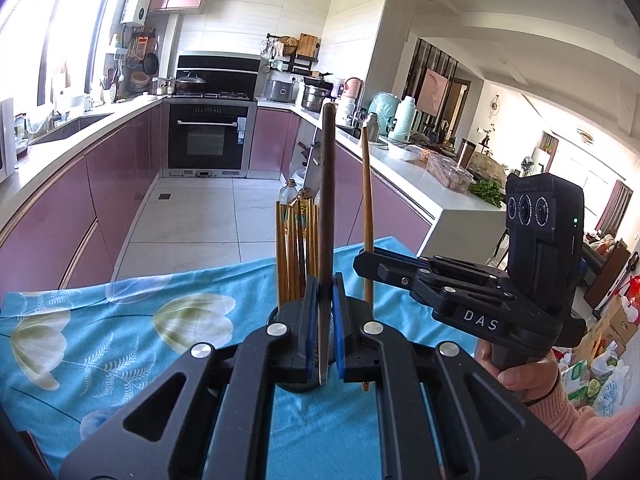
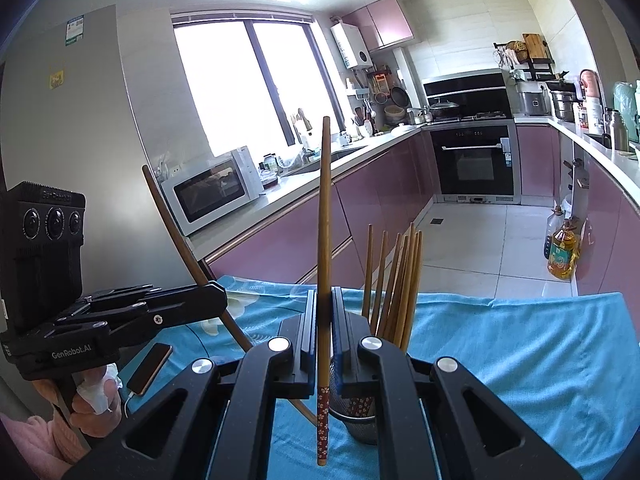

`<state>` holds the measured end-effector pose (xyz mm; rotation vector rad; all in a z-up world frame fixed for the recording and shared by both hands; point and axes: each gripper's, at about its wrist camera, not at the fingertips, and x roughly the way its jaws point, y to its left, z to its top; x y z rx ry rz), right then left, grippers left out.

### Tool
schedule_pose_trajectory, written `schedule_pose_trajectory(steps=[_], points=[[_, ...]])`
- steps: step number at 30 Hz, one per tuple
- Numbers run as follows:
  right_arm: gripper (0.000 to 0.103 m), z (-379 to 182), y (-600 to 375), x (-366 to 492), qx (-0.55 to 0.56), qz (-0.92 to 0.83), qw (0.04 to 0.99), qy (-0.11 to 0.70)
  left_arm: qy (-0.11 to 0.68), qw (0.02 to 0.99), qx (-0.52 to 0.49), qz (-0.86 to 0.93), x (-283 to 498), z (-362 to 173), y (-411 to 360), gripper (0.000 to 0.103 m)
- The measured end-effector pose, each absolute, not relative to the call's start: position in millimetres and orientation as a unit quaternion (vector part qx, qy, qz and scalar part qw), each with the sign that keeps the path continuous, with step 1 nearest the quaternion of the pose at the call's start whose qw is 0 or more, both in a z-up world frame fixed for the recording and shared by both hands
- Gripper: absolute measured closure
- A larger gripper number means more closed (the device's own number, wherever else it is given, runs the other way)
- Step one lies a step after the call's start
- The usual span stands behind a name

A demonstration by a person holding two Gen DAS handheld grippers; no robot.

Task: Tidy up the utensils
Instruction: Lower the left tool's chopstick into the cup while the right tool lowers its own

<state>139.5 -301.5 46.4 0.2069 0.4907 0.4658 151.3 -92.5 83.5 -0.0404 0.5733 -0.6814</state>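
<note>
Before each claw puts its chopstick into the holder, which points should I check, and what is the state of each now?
1. Left claw shut on the dark chopstick: ok.
2. Right claw shut on the light chopstick: ok.
3. Both sticks near upright: light one ok; dark one slants in the right wrist view: not ok.
4. Mesh holder standing upright on the blue cloth: ok.
5. Free room in the holder beside the bundle of chopsticks: cannot tell, its mouth is hidden by the claws.
6. Phone lying away from the holder: ok.
</note>
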Motion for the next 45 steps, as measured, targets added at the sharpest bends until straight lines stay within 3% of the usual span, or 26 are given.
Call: schedule_pose_trajectory(steps=[21,45], points=[[0.097,48.2,-305.7,164.0,0.111,0.208,0.945,0.228,0.259,0.913,-0.024,-0.314,178.1,99.0,-102.2,0.095],[0.097,36.9,-296.4,170.3,0.104,0.181,0.951,0.228,0.275,0.911,-0.004,-0.308,197.8,81.2,-121.6,0.095]])
